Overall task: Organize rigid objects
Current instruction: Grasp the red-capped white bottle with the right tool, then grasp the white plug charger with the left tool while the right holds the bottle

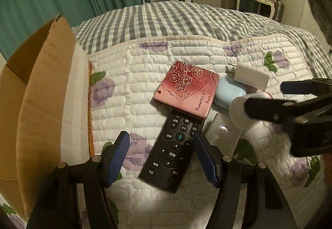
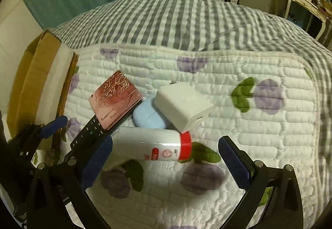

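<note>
A black remote [image 1: 170, 152] lies on the quilt between the pads of my left gripper [image 1: 161, 158], which is open and not pressing on it. The remote's far end is tucked under a pink rose-printed tin [image 1: 186, 88]. Beside the tin sit a light blue case [image 1: 226, 94] and a white charger [image 1: 251, 76]. A white bottle with a red band [image 2: 149, 143] lies on its side. My right gripper [image 2: 166, 162] hovers open just in front of the bottle, nothing between its pads. In the left wrist view the right gripper [image 1: 263, 96] is at the bottle's end.
An open cardboard box [image 1: 41, 94] with a white lining stands at the left edge of the floral quilt [image 1: 128, 87]; it is also visible in the right wrist view [image 2: 31, 83]. Behind lies a checked blanket [image 1: 166, 19]. Bare quilt [image 2: 269, 135] lies to the right of the pile.
</note>
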### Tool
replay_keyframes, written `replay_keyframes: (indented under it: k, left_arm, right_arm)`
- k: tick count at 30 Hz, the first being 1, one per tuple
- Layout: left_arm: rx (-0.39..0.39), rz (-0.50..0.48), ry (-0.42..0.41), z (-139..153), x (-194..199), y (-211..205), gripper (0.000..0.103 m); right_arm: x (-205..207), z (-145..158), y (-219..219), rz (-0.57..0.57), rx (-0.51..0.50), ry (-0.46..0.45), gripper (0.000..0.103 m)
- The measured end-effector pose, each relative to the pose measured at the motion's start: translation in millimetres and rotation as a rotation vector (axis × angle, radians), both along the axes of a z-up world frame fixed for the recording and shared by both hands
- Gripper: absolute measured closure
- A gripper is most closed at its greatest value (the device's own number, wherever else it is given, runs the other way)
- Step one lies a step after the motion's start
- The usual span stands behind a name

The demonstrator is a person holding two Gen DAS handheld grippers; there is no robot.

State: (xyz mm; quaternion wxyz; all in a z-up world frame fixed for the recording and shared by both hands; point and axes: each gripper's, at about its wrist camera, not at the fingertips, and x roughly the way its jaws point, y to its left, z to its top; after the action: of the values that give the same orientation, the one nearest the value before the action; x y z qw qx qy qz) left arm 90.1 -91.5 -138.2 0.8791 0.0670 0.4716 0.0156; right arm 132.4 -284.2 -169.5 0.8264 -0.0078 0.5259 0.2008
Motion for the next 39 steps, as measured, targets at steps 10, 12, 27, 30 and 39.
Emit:
replay_keyframes:
  k: [10, 12, 27, 30, 39]
  left_arm:
    - [-0.021, -0.074, 0.011, -3, -4, -20, 0.035]
    - [-0.040, -0.108, 0.012, -4, -3, -27, 0.035]
    - [0.051, -0.275, -0.026, -29, 8, -75, 0.040]
    - [0.038, -0.286, 0.002, -25, 5, -71, 0.057]
    - [-0.057, -0.284, 0.011, 6, -18, -50, 0.061]
  right_arm:
    - [1, -11, -2, 0.019, 0.062, 0.077, 0.026]
    - [-1, -8, -6, 0.003, 0.054, 0.065, 0.026]
    - [0, 13, -40, -0.104, -0.034, -0.053, 0.026]
    - [0, 11, -37, -0.105, -0.046, -0.058, 0.026]
    - [-16, 23, -50, -0.164, -0.063, -0.108, 0.026]
